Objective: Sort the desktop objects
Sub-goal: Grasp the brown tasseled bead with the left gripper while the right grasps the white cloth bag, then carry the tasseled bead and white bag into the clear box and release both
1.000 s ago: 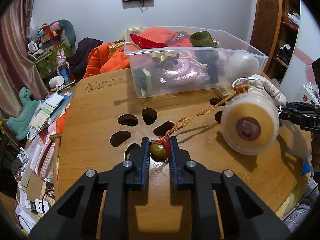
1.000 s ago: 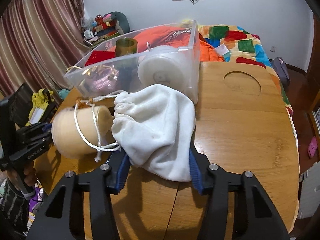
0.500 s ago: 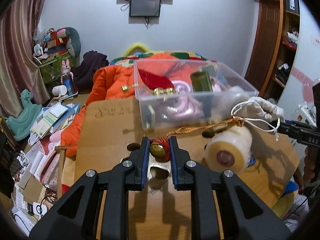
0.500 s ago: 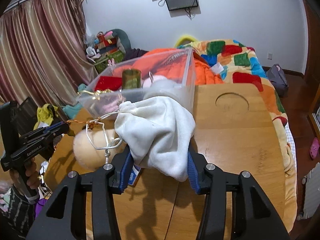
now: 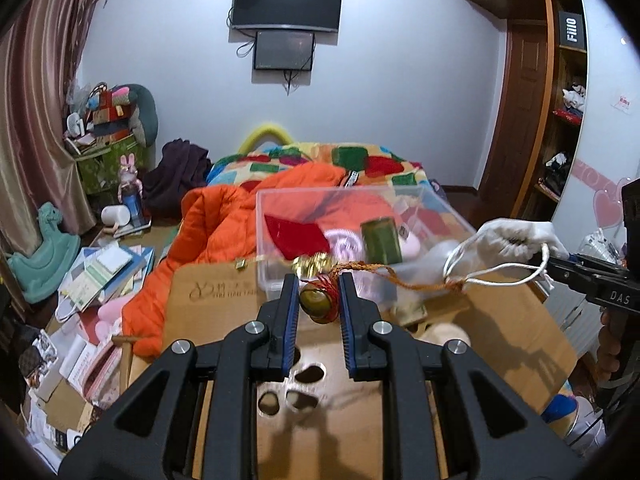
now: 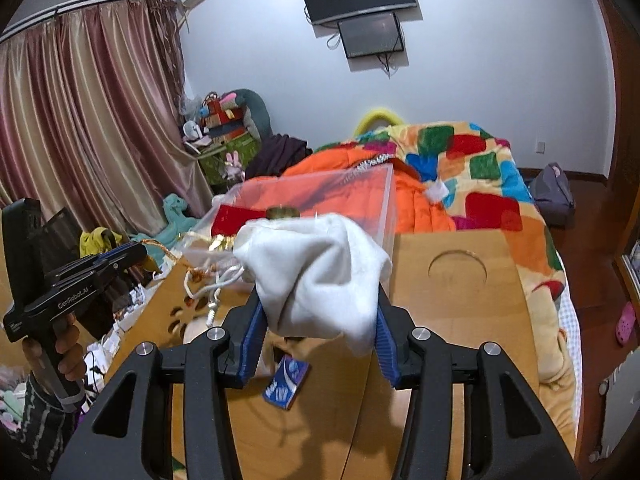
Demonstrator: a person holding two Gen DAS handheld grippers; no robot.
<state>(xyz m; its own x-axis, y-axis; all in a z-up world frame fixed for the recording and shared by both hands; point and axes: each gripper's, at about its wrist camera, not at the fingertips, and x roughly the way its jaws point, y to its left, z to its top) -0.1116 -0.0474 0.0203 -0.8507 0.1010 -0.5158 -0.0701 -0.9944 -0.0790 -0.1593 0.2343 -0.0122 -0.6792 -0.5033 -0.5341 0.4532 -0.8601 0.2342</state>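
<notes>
My left gripper (image 5: pixel 319 303) is shut on a green bead (image 5: pixel 316 303) with red tassel threads, held high above the wooden table (image 5: pixel 516 332). An orange braided cord (image 5: pixel 384 274) runs from the bead to the white drawstring (image 5: pixel 496 270) of a white cloth pouch (image 5: pixel 516 236). My right gripper (image 6: pixel 320 316) is shut on that white pouch (image 6: pixel 316 276), also lifted. The tan round piece (image 5: pixel 442 336) hangs low, blurred, below the cord. The clear plastic bin (image 5: pixel 360 236) stands behind both grippers.
The bin holds a red cloth (image 5: pixel 296 236), a green cylinder (image 5: pixel 380 240) and gold trinkets. A blue card (image 6: pixel 286 384) lies on the table under the pouch. The table has flower-shaped cutouts (image 5: pixel 296 388) and a round groove (image 6: pixel 456 268). An orange jacket (image 5: pixel 224 232) lies on the bed behind.
Both grippers have risen well above the table with the bead and pouch. The tan round piece has dropped lower in view, and the cord is stretched between the two grippers.
</notes>
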